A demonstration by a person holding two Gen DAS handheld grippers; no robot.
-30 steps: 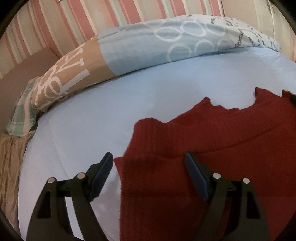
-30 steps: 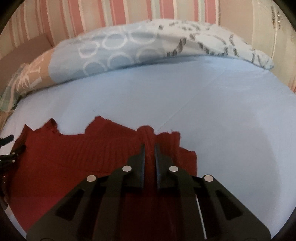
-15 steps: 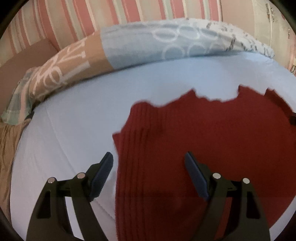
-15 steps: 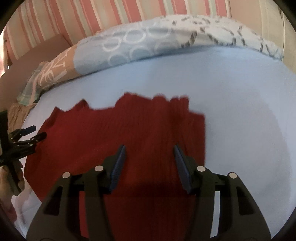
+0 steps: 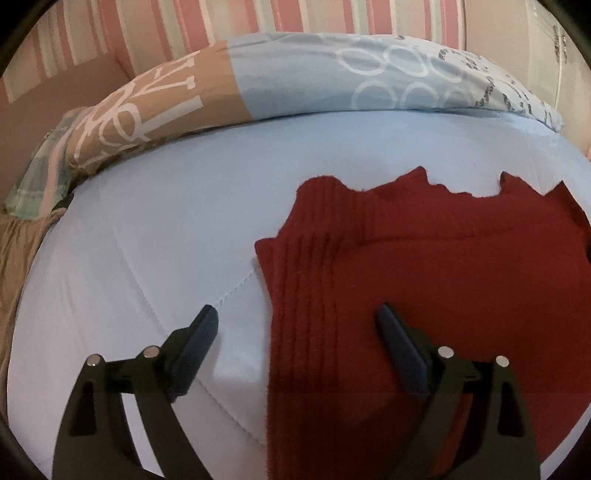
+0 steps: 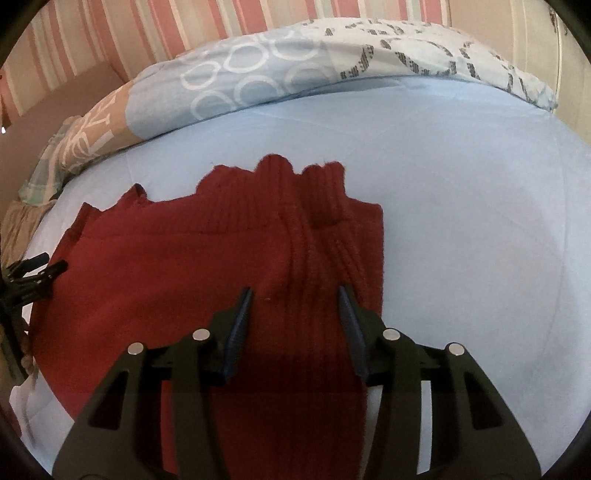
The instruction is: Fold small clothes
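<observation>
Bed: pale blue sheet [image 5: 155, 236] spreads ahead of and beside both grippers; likely the work surface because it gives a broad flat base for folding.
Duvet: patterned roll [image 6: 258, 70] lies well beyond the gripper tips, along the far edge, apparently pushed back to free the sheet.
Wall: pink-striped [image 5: 184, 26], behind the duvet.
Red knit garment: [image 6: 192, 273] lies flat on the sheet under and ahead of both grippers, ribbed strip folded inward on each side; I judge a side fold has been laid and let go.
Left gripper: [image 5: 297, 325] jaws wide and opening; the garment's left edge lies between them but neither pad presses on it, one pad over bare sheet, the other over knit. Straddling the edge suggests a release or a fresh pick.
Right gripper: [image 6: 295, 299] jaws at middling width and closing, ribbed strip between them, pads not visibly pressing the knit. Reads as settling for a new pinch near the right edge.
Hidden, garment: near hem runs out of view beneath both grippers; what kind of garment it is cannot be told.
Hidden, far edge: ragged outline, layers there hard to separate.
Hidden, layers: how many thicknesses lie under the ribbed strips cannot be told.
</observation>
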